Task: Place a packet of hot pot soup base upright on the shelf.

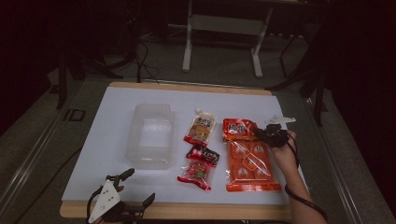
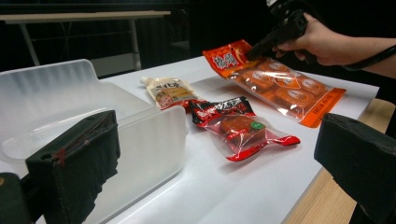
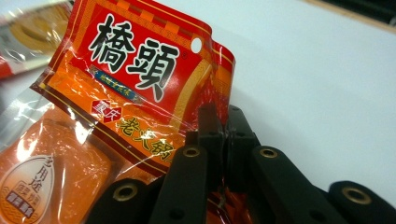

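The right claw [image 1: 261, 133] is closed on the header edge of the orange packet [image 1: 250, 163], at the far end of the packet. In the right gripper view the two black jaws stand pressed together with the red and orange printed foil [image 3: 135, 88] pinched between them. The header is bent up from the white tabletop [image 1: 116, 177], while the rest of the packet lies flat near the right edge of the tabletop. In the left gripper view the person's hand [image 2: 322, 44] holds this claw over the lifted end of the packet.

The left claw [image 1: 135, 189] is at the near left corner of the tabletop. Its jaws stand wide apart and they hold nothing. In the left gripper view they frame the clear plastic box [image 2: 93, 121], which stands just before them without touching the pads.

Between the box and the orange packet lie two smaller packets. The yellow pouch [image 1: 201, 128] is farther from the person, and the red packet with the black top [image 1: 200, 167] lies nearer, just beside the orange packet.
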Tool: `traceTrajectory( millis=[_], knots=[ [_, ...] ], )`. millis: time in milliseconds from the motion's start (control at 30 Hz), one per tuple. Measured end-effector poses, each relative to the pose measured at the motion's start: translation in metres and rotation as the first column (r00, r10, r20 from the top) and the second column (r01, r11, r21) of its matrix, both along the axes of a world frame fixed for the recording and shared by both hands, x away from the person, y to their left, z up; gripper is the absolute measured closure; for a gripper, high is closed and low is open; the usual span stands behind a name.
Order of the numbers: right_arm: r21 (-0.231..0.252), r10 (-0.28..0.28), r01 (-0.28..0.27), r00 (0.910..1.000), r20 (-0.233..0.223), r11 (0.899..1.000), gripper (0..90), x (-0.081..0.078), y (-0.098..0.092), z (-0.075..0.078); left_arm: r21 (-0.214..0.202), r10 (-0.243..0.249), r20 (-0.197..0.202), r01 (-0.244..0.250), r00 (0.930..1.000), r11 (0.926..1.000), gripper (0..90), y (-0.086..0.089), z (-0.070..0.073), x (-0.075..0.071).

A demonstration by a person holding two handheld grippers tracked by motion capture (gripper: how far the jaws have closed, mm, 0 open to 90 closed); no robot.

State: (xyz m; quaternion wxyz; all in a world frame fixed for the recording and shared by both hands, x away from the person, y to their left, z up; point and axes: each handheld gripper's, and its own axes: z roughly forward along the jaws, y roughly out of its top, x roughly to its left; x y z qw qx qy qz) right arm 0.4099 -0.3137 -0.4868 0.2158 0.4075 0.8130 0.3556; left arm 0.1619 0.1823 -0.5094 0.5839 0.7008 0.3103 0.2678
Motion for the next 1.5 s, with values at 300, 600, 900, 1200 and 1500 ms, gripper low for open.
traceTrajectory(
  millis=[300, 600, 900, 1200, 1500],
  knots=[
    [0.029, 0.016, -0.018, 0.9978, 0.064, 0.999, 88.1, -0.016, -0.002, 0.023, 0.01, -0.01, -0.012, 0.01, 0.9999, 0.9999, 0.8, -0.002, 0.0, 0.001],
    [0.042, 0.049, -0.056, 0.9888, 0.141, 0.998, 88.0, -0.035, 0.002, 0.046, -0.003, -0.025, -0.028, 0.025, 0.9993, 0.9997, 0.7, -0.006, 0.004, 0.001],
    [0.046, 0.093, -0.105, 0.9718, 0.217, 0.993, 88.0, -0.059, 0.007, 0.07, 0.001, -0.058, -0.038, 0.058, 0.9976, 0.9983, 0.7, -0.015, 0.015, 0.002],
    [0.047, 0.134, -0.154, 0.9483, 0.288, 0.987, 87.9, -0.09, 0.009, 0.089, 0.011, -0.116, -0.078, 0.118, 0.9901, 0.993, 0.8, -0.027, 0.024, 0.005],
    [0.042, 0.187, -0.216, 0.9142, 0.359, 0.975, 87.9, -0.125, 0.013, 0.102, 0.026, -0.159, -0.083, 0.161, 0.9838, 0.9865, 0.8, -0.046, 0.04, 0.015]
  ],
)
